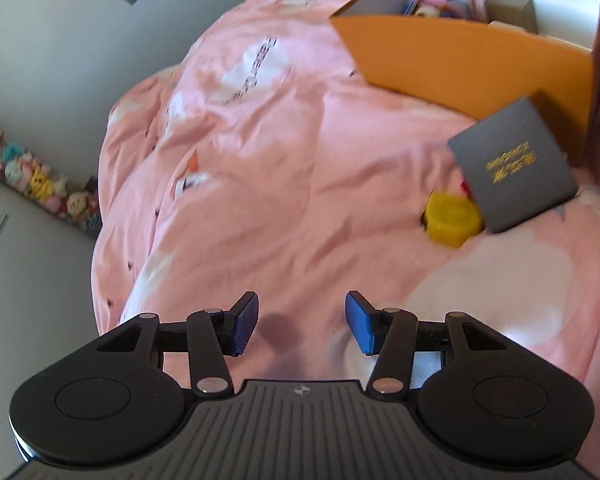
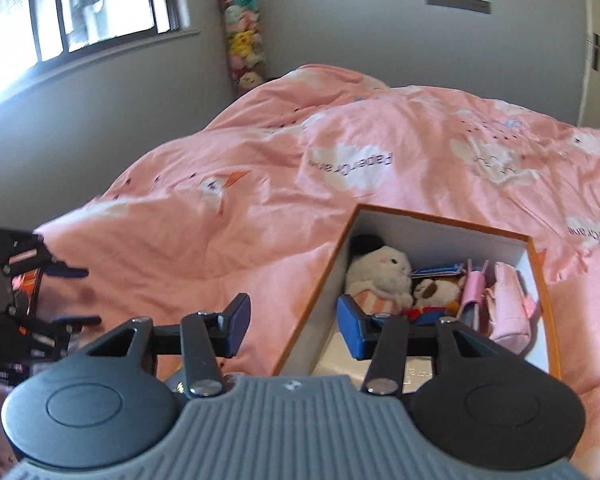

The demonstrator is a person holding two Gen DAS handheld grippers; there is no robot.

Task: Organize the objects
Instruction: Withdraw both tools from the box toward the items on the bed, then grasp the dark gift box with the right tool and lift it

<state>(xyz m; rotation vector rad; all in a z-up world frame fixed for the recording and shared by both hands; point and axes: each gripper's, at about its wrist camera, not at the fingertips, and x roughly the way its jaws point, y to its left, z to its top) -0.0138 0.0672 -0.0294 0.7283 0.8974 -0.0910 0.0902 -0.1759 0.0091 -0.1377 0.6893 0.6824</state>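
Note:
An open orange box (image 1: 460,60) sits on the pink duvet (image 1: 280,160) at the upper right. A dark grey square box with gold lettering (image 1: 512,168) leans at its near corner, partly covering a yellow round thing (image 1: 452,220). My left gripper (image 1: 302,320) hovers open over bare duvet, well short of them. In the right wrist view my right gripper (image 2: 294,320) is open and holds nothing; it hangs above the orange box's (image 2: 312,296) left wall. Inside lie a white plush (image 2: 380,272), a smaller brown-and-white plush (image 2: 436,292) and a pink pouch (image 2: 508,304). The left gripper (image 2: 78,296) shows at the left edge.
A tall column of stacked plush toys (image 2: 242,40) stands in the room corner beyond the bed, beside a window (image 2: 80,8). Grey walls surround the bed. The duvet falls away at its left edge (image 1: 104,220).

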